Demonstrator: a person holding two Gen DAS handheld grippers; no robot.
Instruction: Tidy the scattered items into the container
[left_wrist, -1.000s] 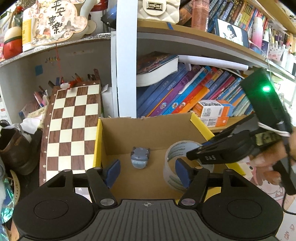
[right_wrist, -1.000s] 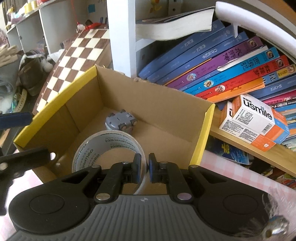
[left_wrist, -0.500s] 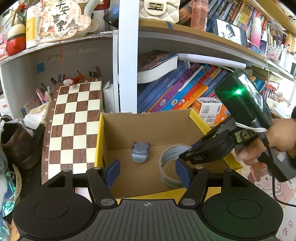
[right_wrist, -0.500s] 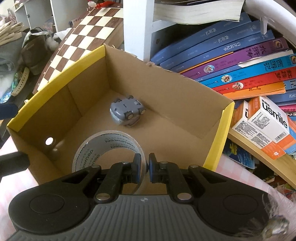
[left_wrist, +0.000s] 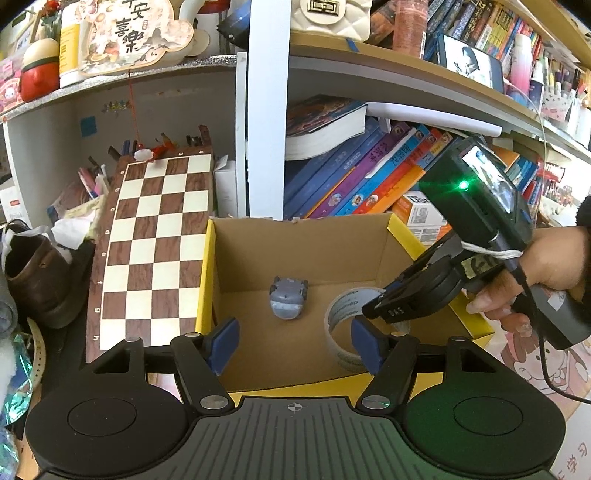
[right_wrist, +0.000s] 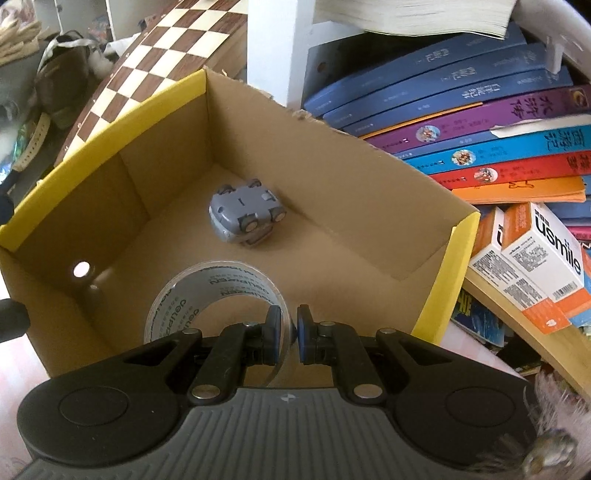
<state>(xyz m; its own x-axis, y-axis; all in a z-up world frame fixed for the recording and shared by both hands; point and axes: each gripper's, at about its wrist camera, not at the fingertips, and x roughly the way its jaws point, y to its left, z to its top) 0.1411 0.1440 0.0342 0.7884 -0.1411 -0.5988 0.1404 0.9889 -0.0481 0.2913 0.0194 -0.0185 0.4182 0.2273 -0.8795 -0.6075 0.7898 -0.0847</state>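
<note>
A cardboard box with a yellow rim (left_wrist: 207, 280) (right_wrist: 454, 266) stands open in front of the bookshelf. A grey toy car (left_wrist: 288, 299) (right_wrist: 243, 214) lies upside down on its floor. My right gripper (right_wrist: 289, 332) (left_wrist: 376, 310), held by a hand (left_wrist: 546, 273), is shut on the wall of a clear tape roll (right_wrist: 214, 288) (left_wrist: 347, 325). It holds the roll on edge inside the box, at the near right. Whether the roll touches the floor I cannot tell. My left gripper (left_wrist: 293, 345) hangs open over the box's near wall with nothing between its pads.
A chessboard (left_wrist: 147, 251) leans just left of the box, with a brown shoe (left_wrist: 33, 273) beyond it. A white shelf post (left_wrist: 266, 110) and slanted books (right_wrist: 480, 122) stand behind the box. Two orange-and-white cartons (right_wrist: 535, 258) sit on the shelf to the right.
My right gripper has sunk lower into the box with the tape roll and rolled a little. The toy car and the left gripper have stayed put.
</note>
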